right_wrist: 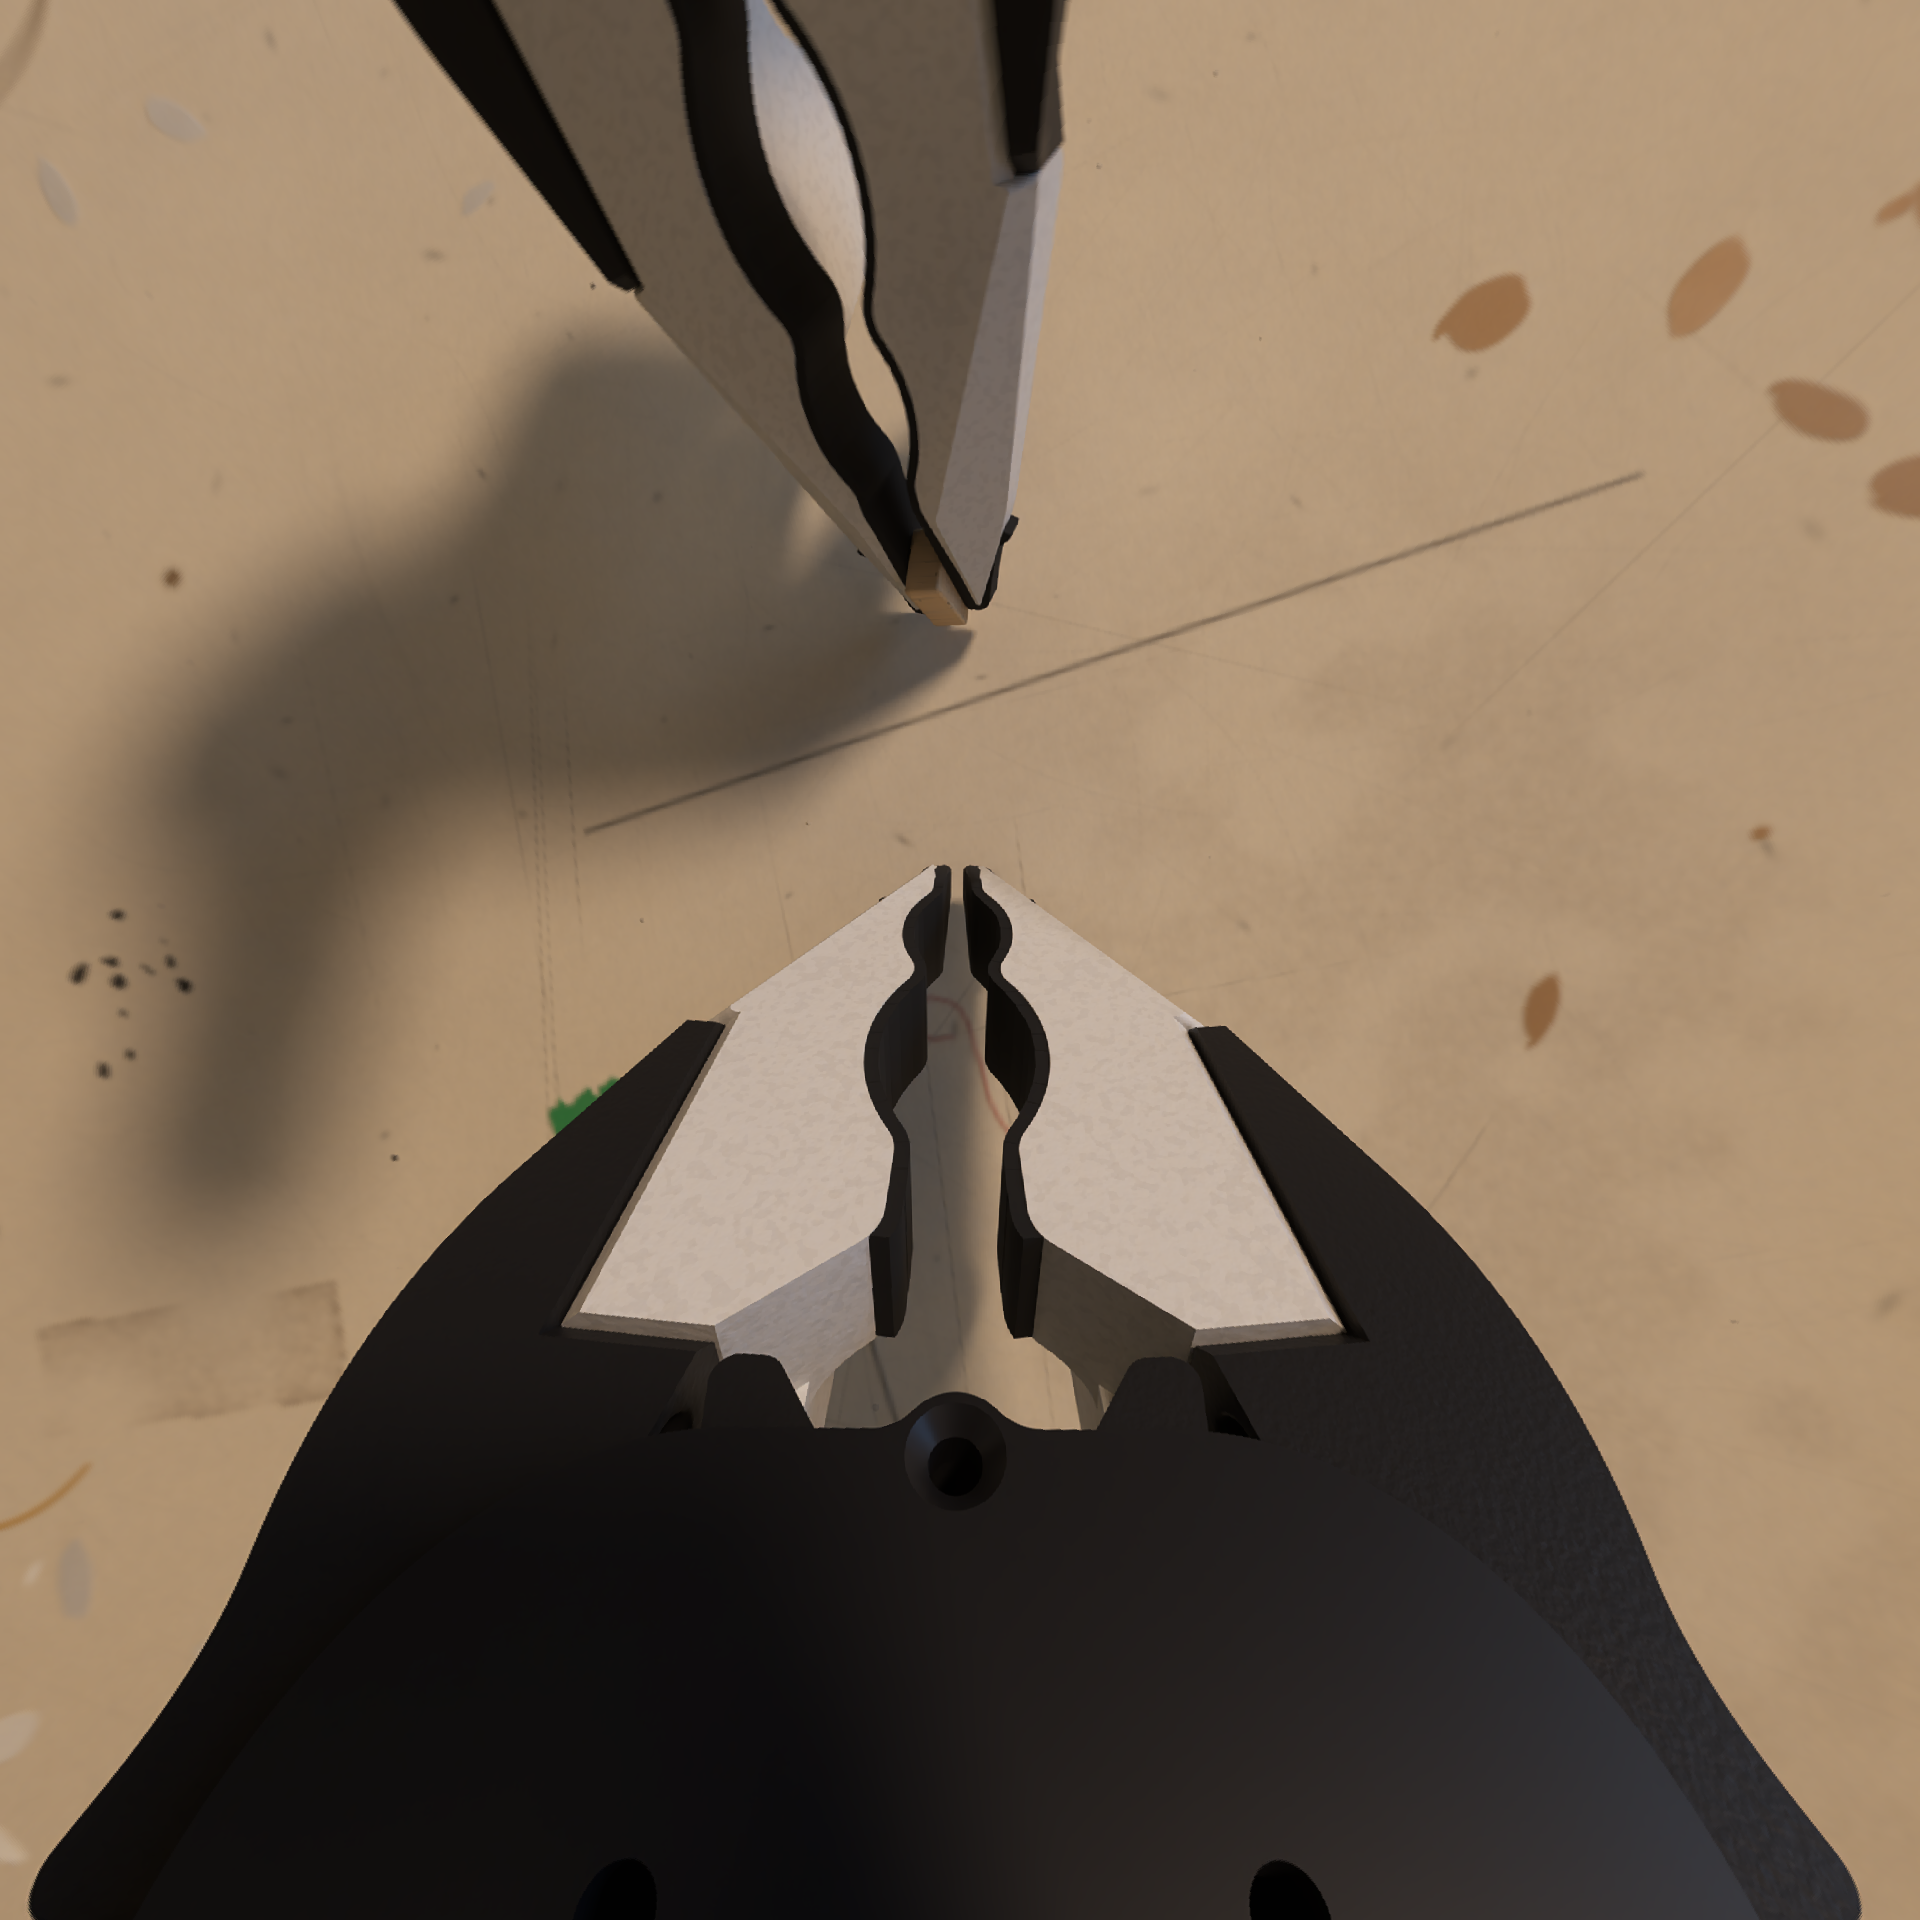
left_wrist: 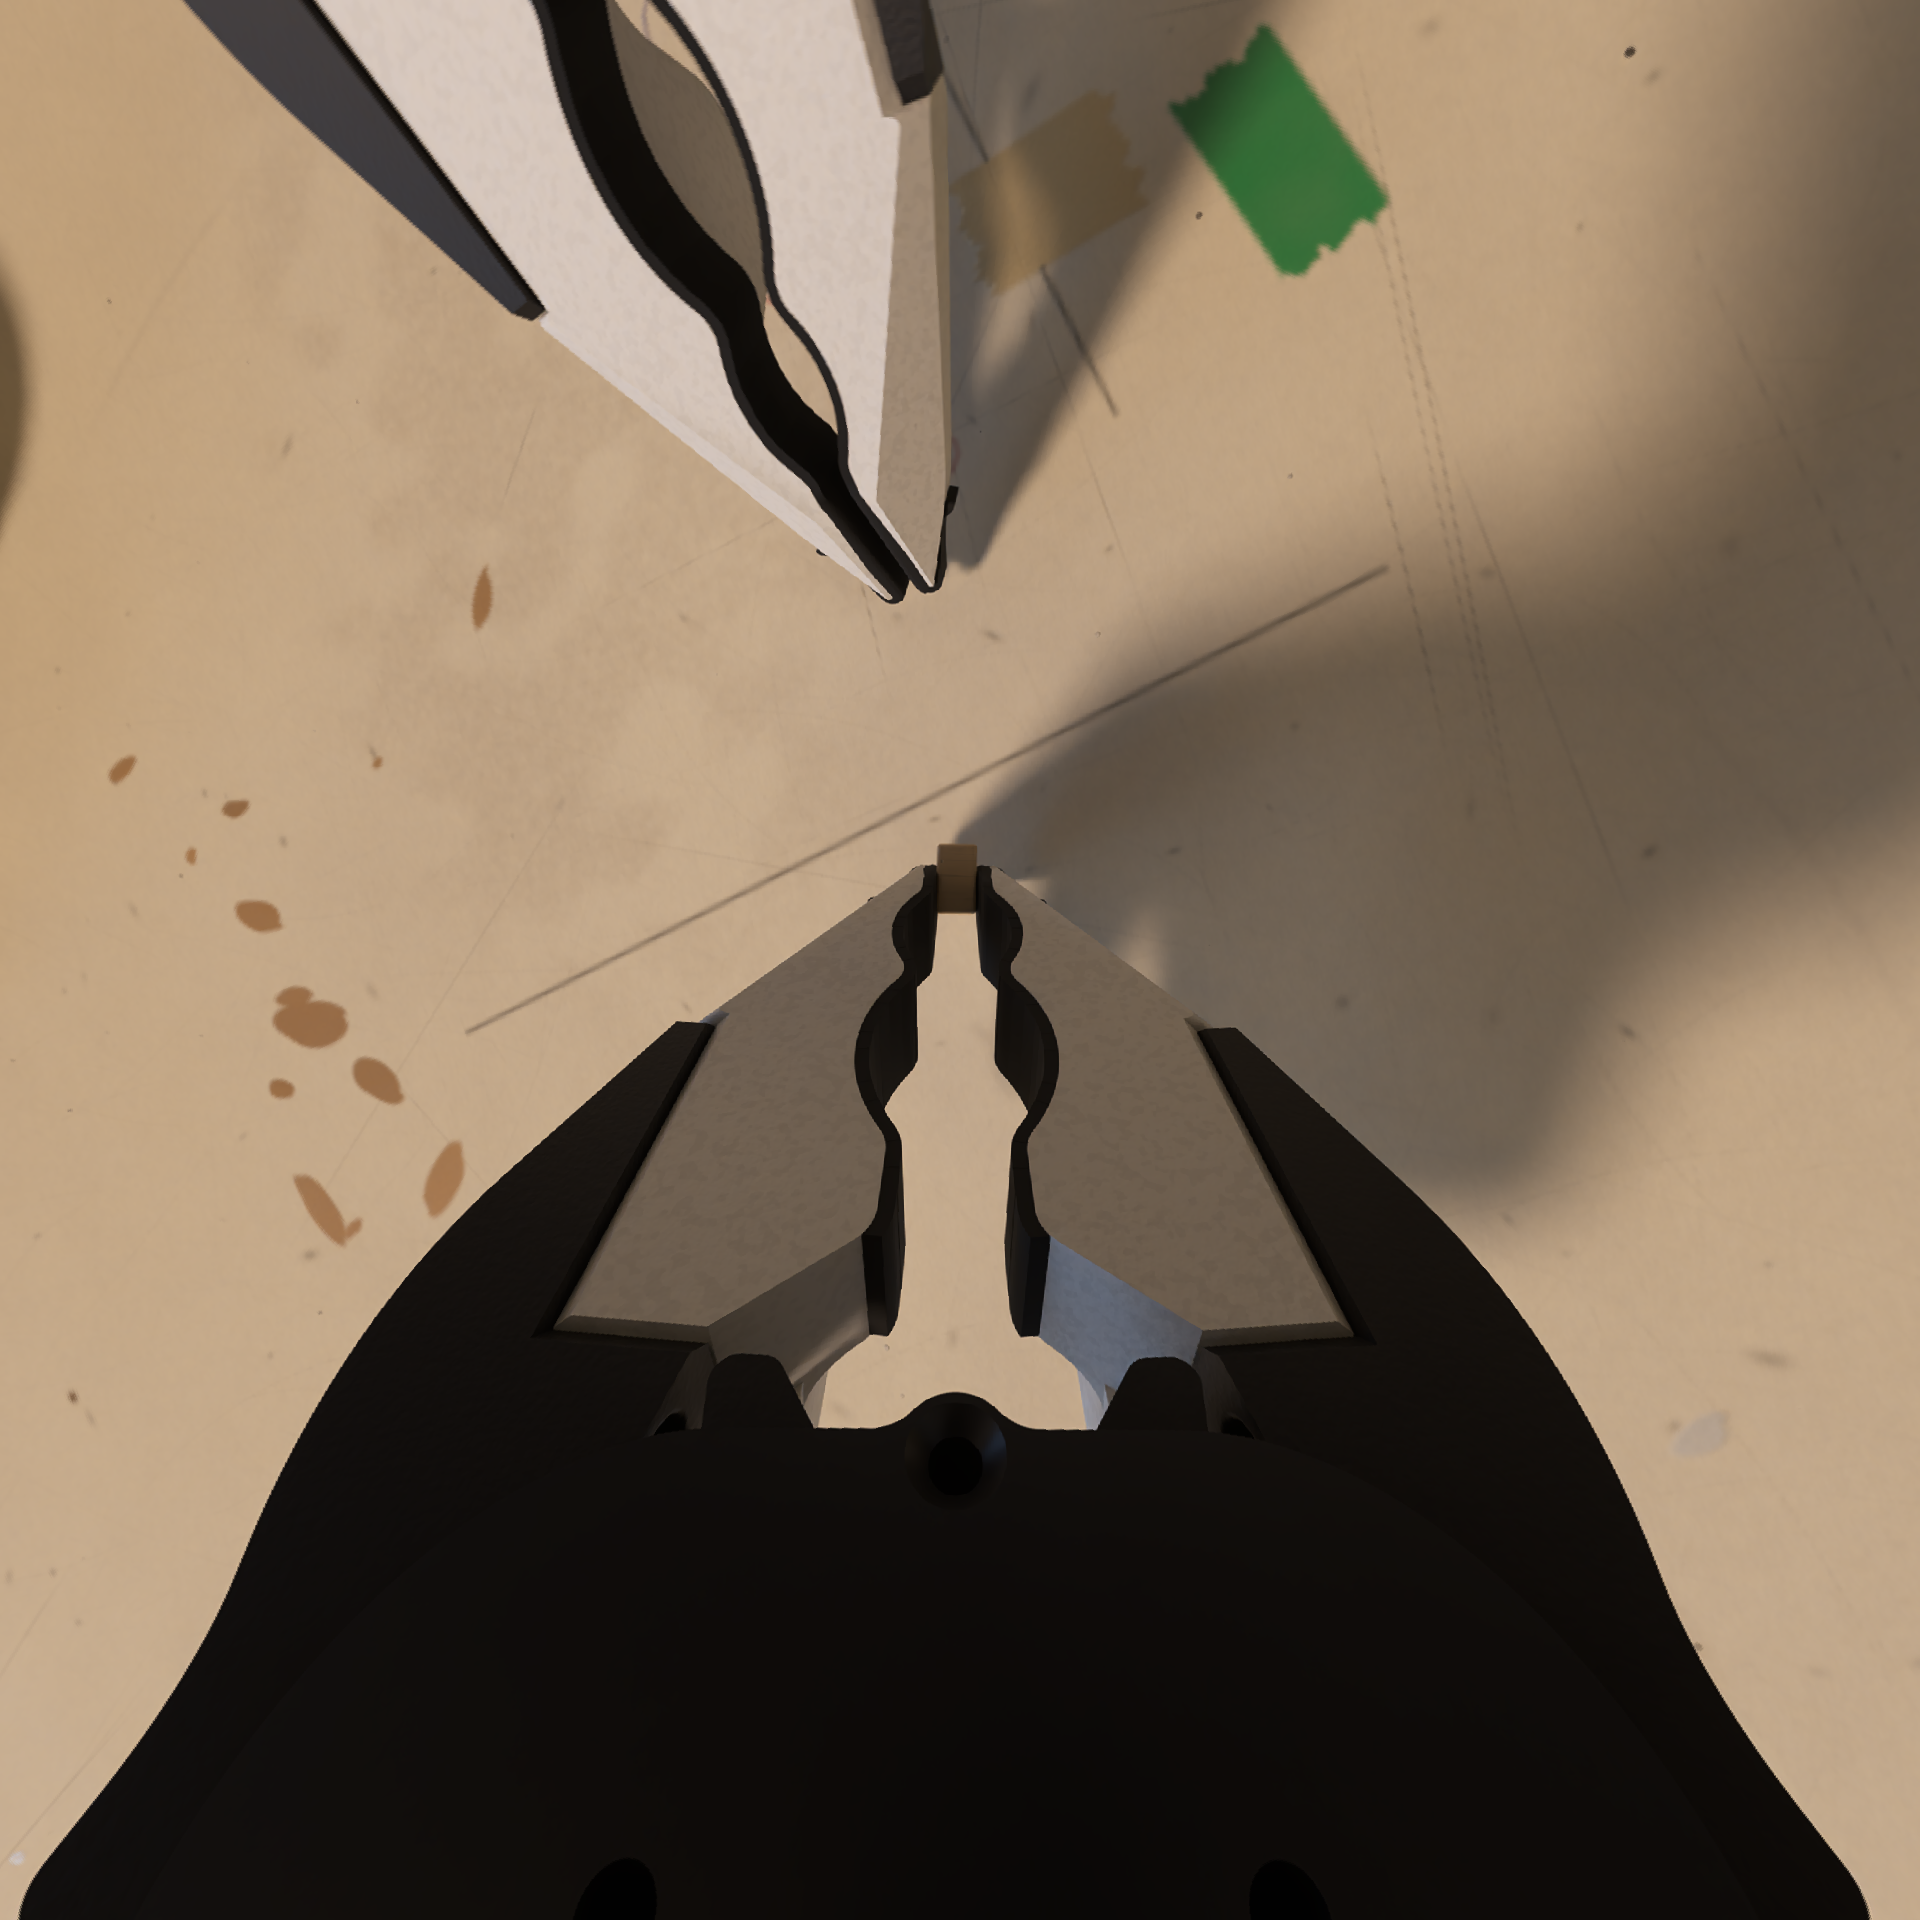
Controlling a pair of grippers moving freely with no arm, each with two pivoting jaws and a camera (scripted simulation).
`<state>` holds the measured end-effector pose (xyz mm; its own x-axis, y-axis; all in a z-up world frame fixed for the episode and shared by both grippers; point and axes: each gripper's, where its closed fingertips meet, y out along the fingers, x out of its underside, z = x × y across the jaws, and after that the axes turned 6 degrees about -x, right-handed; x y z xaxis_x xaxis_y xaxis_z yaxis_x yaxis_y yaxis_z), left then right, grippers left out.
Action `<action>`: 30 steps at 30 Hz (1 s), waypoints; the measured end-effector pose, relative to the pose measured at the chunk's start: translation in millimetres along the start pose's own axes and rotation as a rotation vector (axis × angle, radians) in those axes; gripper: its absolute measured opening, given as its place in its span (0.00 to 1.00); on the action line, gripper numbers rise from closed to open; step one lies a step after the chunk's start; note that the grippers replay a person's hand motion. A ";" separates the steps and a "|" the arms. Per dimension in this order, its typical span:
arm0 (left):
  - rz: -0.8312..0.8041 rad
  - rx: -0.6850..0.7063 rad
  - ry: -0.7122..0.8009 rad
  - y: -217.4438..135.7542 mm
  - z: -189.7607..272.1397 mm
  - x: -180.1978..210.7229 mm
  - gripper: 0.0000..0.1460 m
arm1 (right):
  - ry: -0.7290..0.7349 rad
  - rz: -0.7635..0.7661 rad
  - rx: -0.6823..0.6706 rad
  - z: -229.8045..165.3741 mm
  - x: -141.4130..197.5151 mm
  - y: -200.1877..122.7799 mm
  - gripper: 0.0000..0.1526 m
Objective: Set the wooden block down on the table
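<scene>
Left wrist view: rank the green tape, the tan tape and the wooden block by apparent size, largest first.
1. Green tape.
2. Tan tape, close to the green in size and partly hidden, so that order is unsure.
3. Wooden block, smallest, mostly hidden in the left tool.

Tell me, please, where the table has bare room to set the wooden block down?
Bare table lies between the two tongs, along the dark scratch line. The wooden block sits in the left tongs. Brown stains and green tape border it.
</scene>
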<state>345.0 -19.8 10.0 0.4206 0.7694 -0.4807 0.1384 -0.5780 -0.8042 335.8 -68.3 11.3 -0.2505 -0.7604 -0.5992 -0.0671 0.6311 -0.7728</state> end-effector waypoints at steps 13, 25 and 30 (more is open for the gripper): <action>0.010 0.070 -0.082 0.2 0.2 -0.1 0.04 | -0.328 -0.047 0.256 3.2 -3.1 1.5 0.01; 0.009 0.062 -0.119 0.1 0.2 -0.4 0.04 | -0.294 -0.017 0.229 5.2 -3.8 1.7 0.01; 0.005 0.049 -0.137 -0.2 1.0 -0.6 0.04 | -0.301 -0.017 0.239 5.1 -4.0 1.9 0.01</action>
<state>343.8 -19.9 10.1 0.2945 0.7986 -0.5249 0.0913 -0.5703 -0.8164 341.6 -64.8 11.2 0.0460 -0.8037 -0.5933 0.1671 0.5917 -0.7886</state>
